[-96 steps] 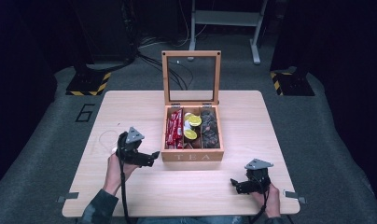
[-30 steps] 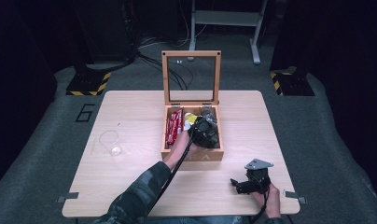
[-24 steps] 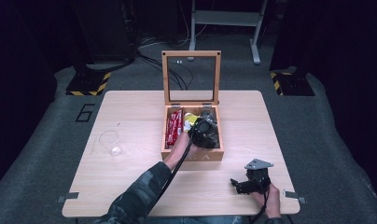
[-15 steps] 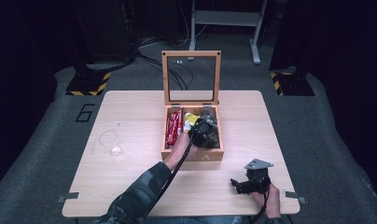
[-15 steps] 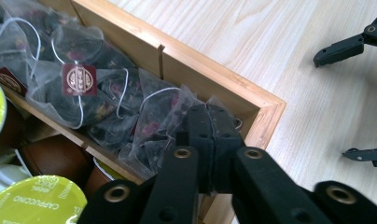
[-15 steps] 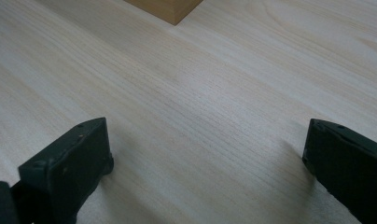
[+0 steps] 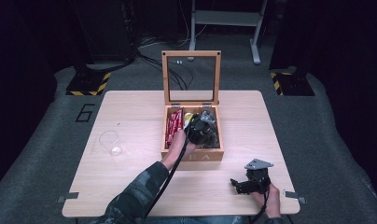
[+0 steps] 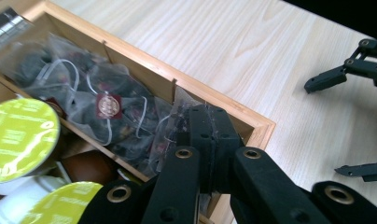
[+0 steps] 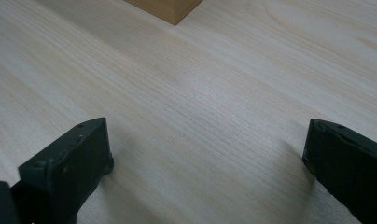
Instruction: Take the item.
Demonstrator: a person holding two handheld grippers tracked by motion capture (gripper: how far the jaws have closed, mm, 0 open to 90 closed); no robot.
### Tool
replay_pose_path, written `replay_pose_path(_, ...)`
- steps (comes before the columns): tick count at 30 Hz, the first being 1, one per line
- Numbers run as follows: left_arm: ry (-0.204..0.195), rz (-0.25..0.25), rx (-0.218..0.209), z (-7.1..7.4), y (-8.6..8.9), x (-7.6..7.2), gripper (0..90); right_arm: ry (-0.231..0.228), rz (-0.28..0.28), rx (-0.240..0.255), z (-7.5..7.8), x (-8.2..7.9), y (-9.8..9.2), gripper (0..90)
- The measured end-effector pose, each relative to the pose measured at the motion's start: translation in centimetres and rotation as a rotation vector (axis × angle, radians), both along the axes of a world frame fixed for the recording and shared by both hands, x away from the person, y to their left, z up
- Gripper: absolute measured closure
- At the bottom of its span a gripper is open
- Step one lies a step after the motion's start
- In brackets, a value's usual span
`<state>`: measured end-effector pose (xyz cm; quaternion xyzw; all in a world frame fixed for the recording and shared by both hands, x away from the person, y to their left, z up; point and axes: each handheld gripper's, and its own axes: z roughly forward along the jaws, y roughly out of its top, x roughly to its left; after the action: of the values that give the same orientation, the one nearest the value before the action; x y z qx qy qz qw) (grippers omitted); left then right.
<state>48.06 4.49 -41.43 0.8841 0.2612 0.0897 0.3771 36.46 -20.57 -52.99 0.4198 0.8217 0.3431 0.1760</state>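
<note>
At the left of the high view a small clear plastic piece [image 7: 111,143], possibly a bag or a lid, is seen lying on the bare table [image 7: 130,186], well apart from everything else. Toward the middle of the frame the wooden box [image 7: 203,157] is found with its framed lid [image 7: 191,77] stood open and upright. Red packets [image 7: 174,126] are kept in its left compartment, green-topped capsules [image 8: 18,133] in the middle one, and clear tea bags in the right one. The left gripper [image 7: 201,130] is reached into that right side; in the left gripper view its jaws, which have just been closing, are seen brought fully together on the corner of a tea bag [image 8: 177,119] at the box's near right corner, beside the wall. The bag is still in its compartment, so the pinch is judged made while the lifting out and setting down are left to do. How much of the film is caught cannot be told clearly, since the jaws hide it. At the lower right of the frame the right gripper [image 7: 246,184] is rested low over the table, its jaws spread wide with nothing between them, as is confirmed by the right gripper view.
</note>
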Motion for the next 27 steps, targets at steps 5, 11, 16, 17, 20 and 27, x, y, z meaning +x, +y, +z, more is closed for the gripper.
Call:
replay_pose_path(5, -0.02, 0.005, -0.015, 0.7, 0.8, -0.1, 90.0, -0.003, -0.001, 0.0, 0.0, 0.0, 0.0, 0.4)
replay_pose_path(11, -0.03, 0.007, -0.026, 1.3, 1.4, -0.3, 90.0, -0.004, 0.0, 0.0, 0.0, 0.0, 0.0, 0.4)
replay_pose_path(16, -0.05, 0.014, -0.04, 2.1, 2.4, -0.7, 90.0, 0.0, 0.005, -0.005, 0.0, 0.0, 0.0, 0.4)
replay_pose_path(17, -0.05, 0.014, -0.04, 2.1, 2.4, -0.7, 90.0, 0.0, 0.005, -0.005, 0.0, 0.0, 0.0, 0.4)
replay_pose_path(20, -0.063, 0.027, -0.049, 2.5, 3.1, -0.9, 90.0, -0.004, 0.004, -0.003, 0.0, 0.0, 0.0, 0.3)
replay_pose_path(27, -0.077, 0.053, -0.073, 3.4, 5.0, -1.2, 90.0, -0.005, -0.003, 0.003, 0.0, 0.0, 0.0, 0.3)
